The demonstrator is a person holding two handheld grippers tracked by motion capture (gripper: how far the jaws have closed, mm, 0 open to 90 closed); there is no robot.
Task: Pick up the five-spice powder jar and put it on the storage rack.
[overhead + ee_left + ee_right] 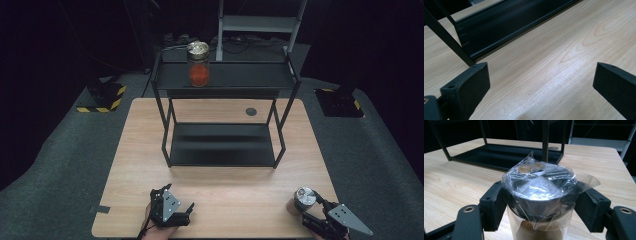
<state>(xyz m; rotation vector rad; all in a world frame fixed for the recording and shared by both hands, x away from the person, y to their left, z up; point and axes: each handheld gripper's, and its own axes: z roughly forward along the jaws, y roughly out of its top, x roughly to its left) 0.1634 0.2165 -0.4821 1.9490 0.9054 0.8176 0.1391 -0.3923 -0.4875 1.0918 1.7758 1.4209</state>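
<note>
A plastic-wrapped jar is seen standing on the wooden table at its near right corner, pinched at the lid by the right gripper, whose pads are pressed against both sides. The left gripper is held spread over bare wood, with nothing between its jaws. A second jar with red contents is set on the black rack's upper shelf
</note>
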